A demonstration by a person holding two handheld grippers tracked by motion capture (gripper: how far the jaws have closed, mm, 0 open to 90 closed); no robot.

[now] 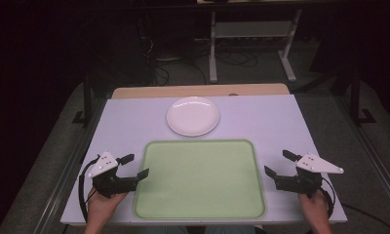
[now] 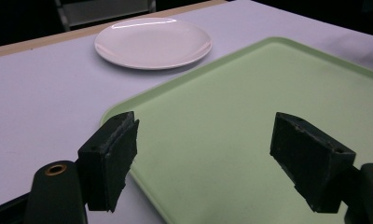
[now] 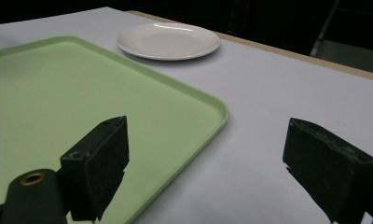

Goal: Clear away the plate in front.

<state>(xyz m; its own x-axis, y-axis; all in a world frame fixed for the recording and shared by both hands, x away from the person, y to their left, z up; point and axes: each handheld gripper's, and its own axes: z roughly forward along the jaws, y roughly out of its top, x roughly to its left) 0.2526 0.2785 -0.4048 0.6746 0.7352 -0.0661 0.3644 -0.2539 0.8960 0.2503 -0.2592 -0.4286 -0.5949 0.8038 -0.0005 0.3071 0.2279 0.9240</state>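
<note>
Tray [image 1: 200, 180]: light green, empty, mid-table.
Plate [image 1: 192, 116]: white, empty, just beyond tray.
Left gripper [image 1: 134, 166]: jaws apart, at tray's left edge.
Right gripper [image 1: 278, 164]: jaws apart, beside tray's right edge.

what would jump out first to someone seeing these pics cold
The big pale green tray at the near middle of the table draws the eye first, with nothing on it. Just beyond it sits a bare white plate. The left gripper and right gripper flank the tray, both open and holding nothing.
</note>
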